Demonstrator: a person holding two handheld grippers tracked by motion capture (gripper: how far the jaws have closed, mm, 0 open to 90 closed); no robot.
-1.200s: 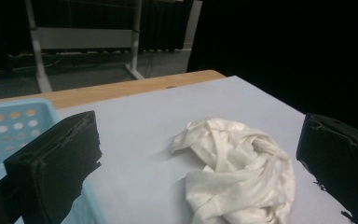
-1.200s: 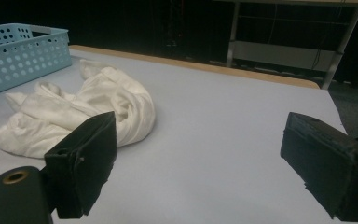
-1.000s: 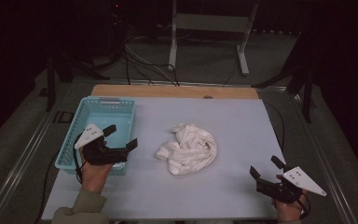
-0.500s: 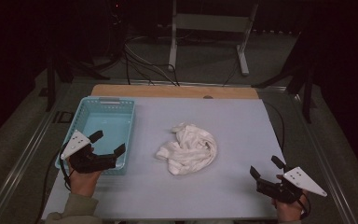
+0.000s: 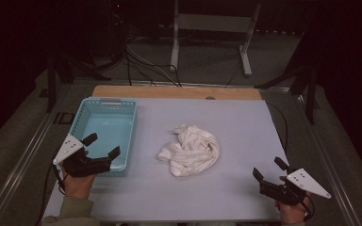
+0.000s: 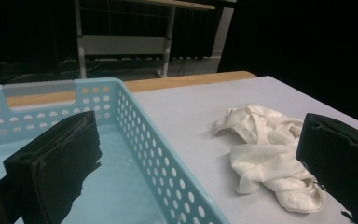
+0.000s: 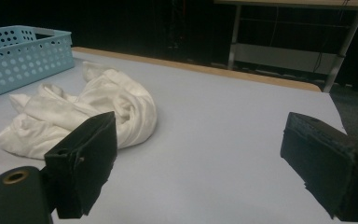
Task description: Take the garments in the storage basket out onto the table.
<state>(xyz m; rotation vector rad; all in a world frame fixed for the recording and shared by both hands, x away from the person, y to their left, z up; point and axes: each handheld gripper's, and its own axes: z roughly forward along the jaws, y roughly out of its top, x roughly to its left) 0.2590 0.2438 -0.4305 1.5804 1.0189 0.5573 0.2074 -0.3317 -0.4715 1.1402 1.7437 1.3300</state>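
Gaping wide and empty, left claw [image 5: 104, 147] over basket [image 5: 104, 104] corner, right claw [image 5: 268, 169] likewise released, cloth [image 5: 191, 149] between.

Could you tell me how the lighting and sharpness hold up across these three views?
High view: table evenly lit, surroundings nearly black, slightly soft. Left gripper view: basket and white cloth sharp, jaws dark and detail-poor. Right gripper view: cloth clear, background dim, no glare.

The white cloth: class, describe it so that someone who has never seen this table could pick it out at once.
Start at the pale grey table and find the light blue perforated basket near its left edge. Just right of the basket, near the table's middle, lies the white cloth, crumpled in a loose heap. It is the only soft, white thing there, lying apart from both tools.
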